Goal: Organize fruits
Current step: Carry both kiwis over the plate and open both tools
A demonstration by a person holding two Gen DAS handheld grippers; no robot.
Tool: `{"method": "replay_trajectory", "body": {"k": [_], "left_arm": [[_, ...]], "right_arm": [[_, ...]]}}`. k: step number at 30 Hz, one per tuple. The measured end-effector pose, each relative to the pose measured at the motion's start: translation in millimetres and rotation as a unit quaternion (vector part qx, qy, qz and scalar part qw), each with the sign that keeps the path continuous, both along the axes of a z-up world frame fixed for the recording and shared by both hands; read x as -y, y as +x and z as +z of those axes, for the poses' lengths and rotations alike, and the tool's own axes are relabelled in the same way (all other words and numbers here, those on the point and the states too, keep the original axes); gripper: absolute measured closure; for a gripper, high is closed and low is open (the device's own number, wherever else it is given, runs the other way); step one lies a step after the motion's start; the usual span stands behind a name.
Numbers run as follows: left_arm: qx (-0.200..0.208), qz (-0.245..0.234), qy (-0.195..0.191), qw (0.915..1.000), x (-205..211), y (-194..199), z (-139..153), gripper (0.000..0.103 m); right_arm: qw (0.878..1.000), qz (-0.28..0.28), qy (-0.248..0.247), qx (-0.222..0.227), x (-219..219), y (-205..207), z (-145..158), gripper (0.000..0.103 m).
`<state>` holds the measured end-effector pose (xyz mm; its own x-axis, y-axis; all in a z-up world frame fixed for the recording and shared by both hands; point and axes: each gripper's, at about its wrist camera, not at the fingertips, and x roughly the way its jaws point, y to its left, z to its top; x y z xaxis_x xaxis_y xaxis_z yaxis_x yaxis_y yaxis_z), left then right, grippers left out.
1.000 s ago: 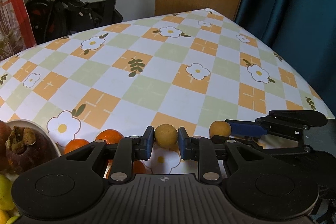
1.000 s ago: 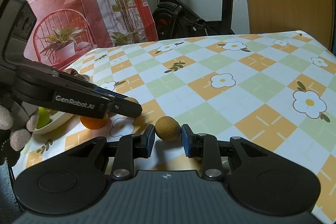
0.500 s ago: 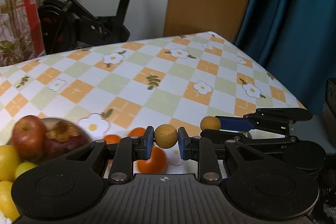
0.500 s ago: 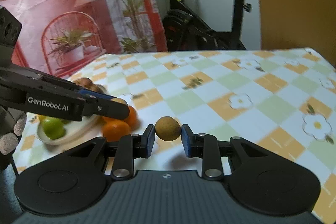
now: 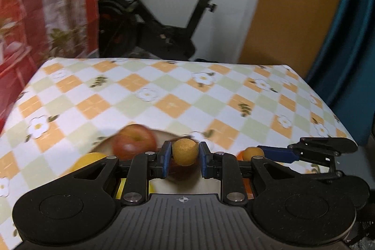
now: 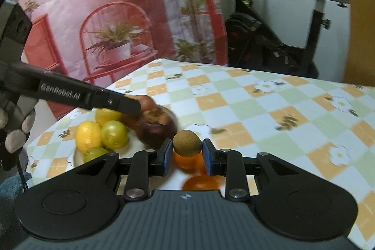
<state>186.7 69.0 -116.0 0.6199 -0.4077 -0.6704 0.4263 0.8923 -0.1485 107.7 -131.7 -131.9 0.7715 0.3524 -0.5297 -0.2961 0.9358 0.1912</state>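
My left gripper (image 5: 185, 154) is shut on a small round tan longan (image 5: 185, 151) and hangs above the fruit plate, over a red apple (image 5: 134, 141) and a lemon (image 5: 90, 159). My right gripper (image 6: 187, 149) is shut on a second, browner longan (image 6: 187, 142), above two oranges (image 6: 187, 162) on the cloth beside the plate. In the left wrist view the right gripper (image 5: 255, 152) shows at the right with its longan (image 5: 252, 152). In the right wrist view the left gripper (image 6: 138, 107) reaches in from the left over the plate (image 6: 76, 156).
The plate also holds lemons (image 6: 88, 135), a green fruit (image 6: 114, 134) and a dark mangosteen (image 6: 157, 130). A gloved hand (image 6: 14, 130) grips the left tool. The checked floral tablecloth (image 5: 178, 104) stretches ahead; an exercise bike (image 5: 164, 34) stands beyond the far edge.
Both grippers have risen and swung left, each keeping its longan. The fruit plate, earlier off to the left, now lies under the left gripper; the oranges sit under the right one.
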Motion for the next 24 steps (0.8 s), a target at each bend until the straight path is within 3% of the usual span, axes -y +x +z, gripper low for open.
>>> {"method": "replay_trajectory", "body": {"k": [12, 19, 24], "left_arm": [[-0.010, -0.024, 0.026, 0.9993, -7.6, -7.3, -24.7, 0.077], [-0.009, -0.011, 0.022, 0.9997, -12.5, -1.5, -31.8, 0.077], [0.003, -0.025, 0.041, 0.9988, -6.0, -1.6, -33.1, 0.077]], "right_arm": [[0.995, 0.081, -0.050, -0.025, -63.6, 23.6, -17.0, 0.073], [0.992, 0.099, -0.070, -0.041, -81.6, 33.5, -27.4, 0.073], [0.991, 0.100, -0.073, -0.045, -87.8, 41.5, -29.6, 0.073]]}}
